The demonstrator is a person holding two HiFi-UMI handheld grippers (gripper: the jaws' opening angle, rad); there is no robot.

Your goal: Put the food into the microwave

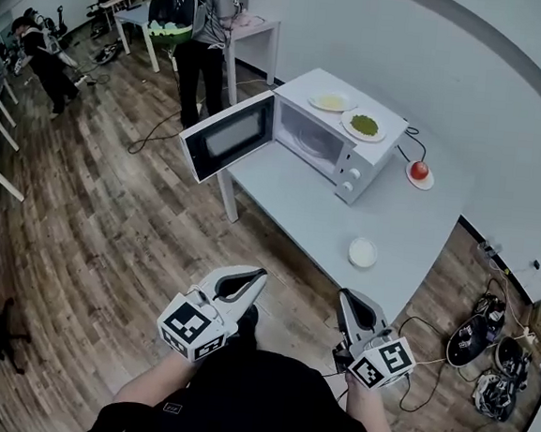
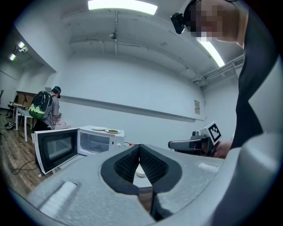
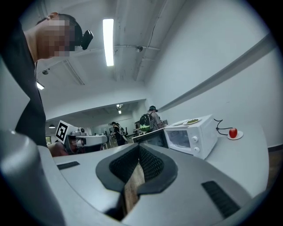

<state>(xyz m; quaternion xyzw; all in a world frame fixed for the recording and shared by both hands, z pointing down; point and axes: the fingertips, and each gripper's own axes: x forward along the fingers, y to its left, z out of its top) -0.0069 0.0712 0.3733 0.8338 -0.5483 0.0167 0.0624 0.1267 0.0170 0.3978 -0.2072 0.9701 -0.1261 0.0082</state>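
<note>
A white microwave stands on the white table with its door swung open to the left and nothing visible inside. On its top lie a plate of green food and a plate of pale yellow food. A red apple rests on a saucer to the right, and a small white dish sits near the table's front edge. My left gripper and right gripper hang side by side short of the table, both shut and holding nothing. The microwave and apple lie ahead in the right gripper view.
A person with a green-and-black backpack stands behind the microwave at another table; a second person is at the far left. Cables and shoes litter the wooden floor right of the table.
</note>
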